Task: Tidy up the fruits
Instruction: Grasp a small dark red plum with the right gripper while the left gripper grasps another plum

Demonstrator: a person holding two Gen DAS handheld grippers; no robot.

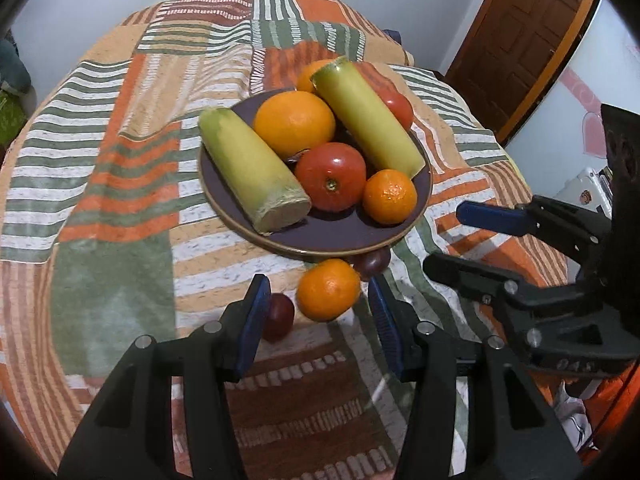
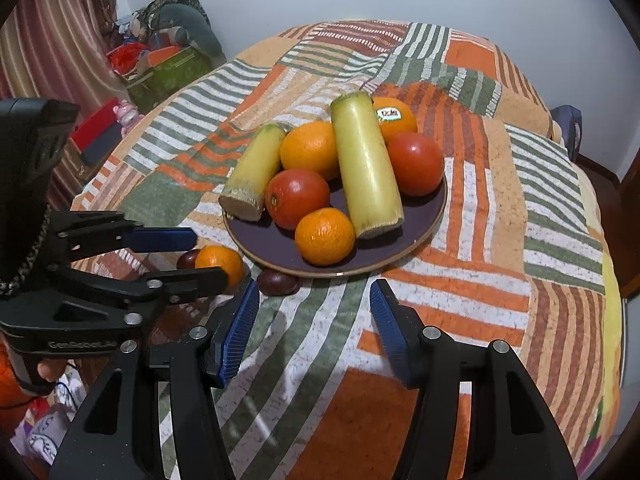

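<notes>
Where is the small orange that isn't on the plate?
The small orange lies on the cloth just in front of the plate, between two dark plums, framed by the left tool.

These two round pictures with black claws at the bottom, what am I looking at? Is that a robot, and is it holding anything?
No robot: a person holds a two-finger clamp in each hand, each with a wide-angle camera looking along its blue-padded fingers. One picture is from the left gripper, the other from the right gripper; each also shows the other clamp off to the side. Both stand open and hold nothing. On the patchwork cloth sits a dark plate with oranges, tomatoes and two yellow-green stalk pieces. Off the plate lie a small orange and two dark red fruits. The orange sits between the left fingers, ungripped.
</notes>
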